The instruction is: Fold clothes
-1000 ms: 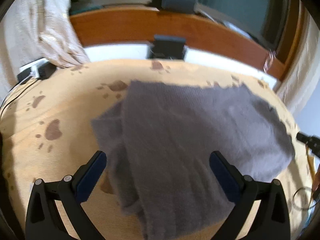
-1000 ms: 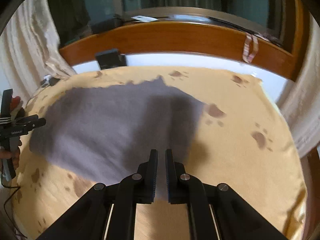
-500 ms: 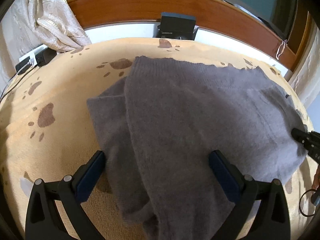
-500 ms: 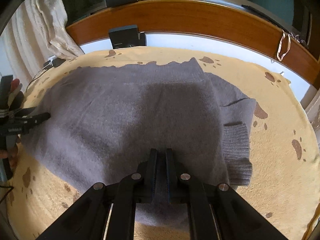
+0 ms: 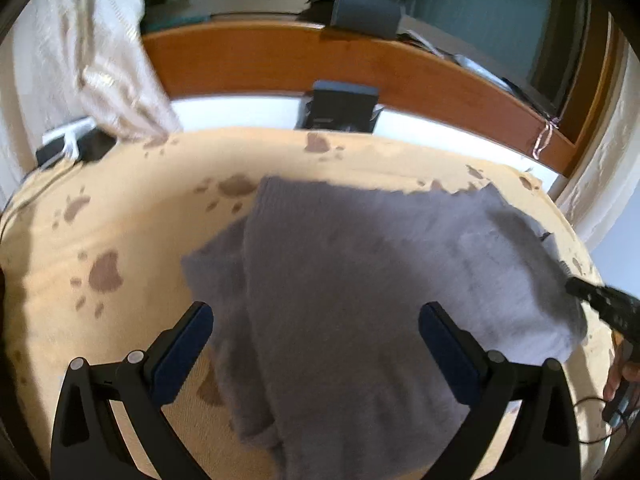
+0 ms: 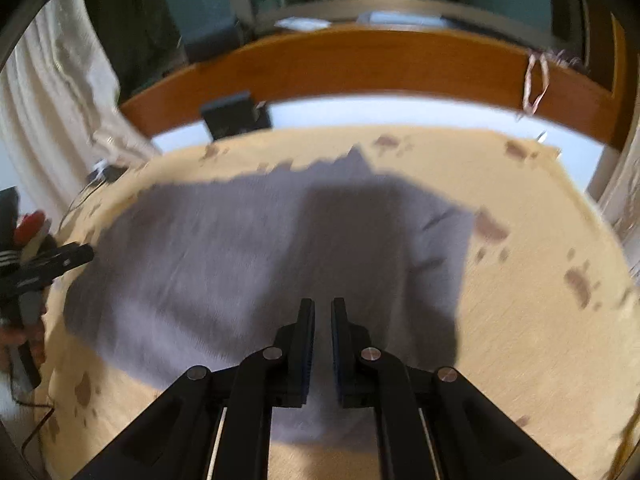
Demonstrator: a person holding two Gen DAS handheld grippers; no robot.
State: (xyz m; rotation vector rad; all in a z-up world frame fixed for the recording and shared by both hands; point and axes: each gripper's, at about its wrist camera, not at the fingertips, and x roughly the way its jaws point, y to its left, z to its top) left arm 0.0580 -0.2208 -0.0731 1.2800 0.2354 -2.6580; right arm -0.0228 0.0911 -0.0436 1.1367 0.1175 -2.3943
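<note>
A grey knitted sweater (image 5: pixel 360 280) lies spread on a yellow paw-print blanket (image 5: pixel 132 208). One sleeve is folded in along its left side. My left gripper (image 5: pixel 316 314) hovers open over the sweater's near part, its fingers wide apart with nothing held. My right gripper (image 6: pixel 322 308) is shut on the sweater's (image 6: pixel 224 256) near edge, with grey fabric running between its fingers. In the left wrist view the right gripper's tip (image 5: pixel 580 294) sits at the sweater's raised right edge. The left gripper (image 6: pixel 76 258) shows at the left in the right wrist view.
A wooden headboard (image 5: pixel 360 64) and white ledge run along the back, with a black box (image 5: pixel 340 108) on the ledge. Cream curtains (image 5: pixel 100 60) hang at the left. A charger and cables (image 5: pixel 68 144) lie at the blanket's left edge. A hand (image 5: pixel 624 372) holds the right tool.
Both cameras have pulled up and back from the bed since half a second ago. The sweater's right edge has risen with the right gripper. The left gripper stays open.
</note>
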